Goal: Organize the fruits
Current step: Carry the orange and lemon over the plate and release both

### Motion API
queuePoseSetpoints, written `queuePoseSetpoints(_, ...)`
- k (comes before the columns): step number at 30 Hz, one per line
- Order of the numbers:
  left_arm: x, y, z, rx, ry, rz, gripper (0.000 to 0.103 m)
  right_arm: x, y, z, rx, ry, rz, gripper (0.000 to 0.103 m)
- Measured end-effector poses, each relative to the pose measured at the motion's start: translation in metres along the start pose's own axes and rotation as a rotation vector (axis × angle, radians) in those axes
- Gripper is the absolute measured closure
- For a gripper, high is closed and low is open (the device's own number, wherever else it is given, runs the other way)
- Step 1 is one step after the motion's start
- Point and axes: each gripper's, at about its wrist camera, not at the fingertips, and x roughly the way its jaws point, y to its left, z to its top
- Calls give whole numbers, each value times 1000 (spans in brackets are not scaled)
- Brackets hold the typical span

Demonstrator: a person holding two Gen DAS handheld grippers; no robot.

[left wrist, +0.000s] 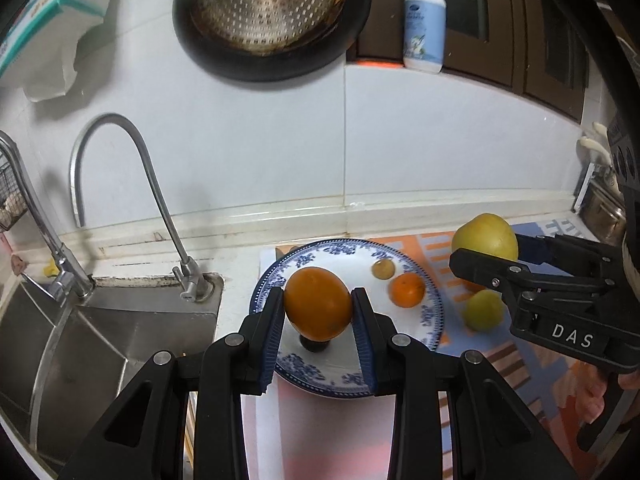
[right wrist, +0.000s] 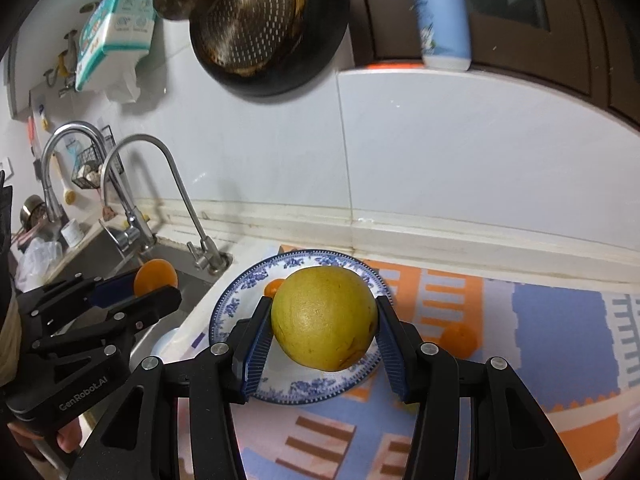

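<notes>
My left gripper point(left wrist: 318, 306) is shut on an orange point(left wrist: 318, 304), held above the left part of a blue-and-white plate point(left wrist: 434, 314). On that plate lie a small tangerine point(left wrist: 407, 289) and a small brownish-yellow fruit point(left wrist: 383, 269). My right gripper point(right wrist: 324, 320) is shut on a big yellow-green fruit point(right wrist: 325, 317) above the same plate point(right wrist: 224, 312). The left wrist view shows this gripper point(left wrist: 486, 254) with its fruit point(left wrist: 485, 241) at the right. A small yellow-green fruit point(left wrist: 483, 310) lies on the mat right of the plate. Another tangerine point(right wrist: 460, 340) rests on the mat.
A steel sink point(left wrist: 100, 332) with two curved faucets point(left wrist: 120, 184) lies left of the plate. A patterned orange and blue mat point(right wrist: 520, 320) covers the counter. On the wall hang a dark pan with a strainer point(left wrist: 272, 16) and a tissue pack point(left wrist: 60, 4). A lotion bottle point(left wrist: 425, 20) stands on the sill.
</notes>
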Motion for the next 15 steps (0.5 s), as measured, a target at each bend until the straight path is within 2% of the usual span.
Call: queuePoseSetpoints(15,78,23,-2,41,107,-13,70,82,-2,1,-9,118,2,53)
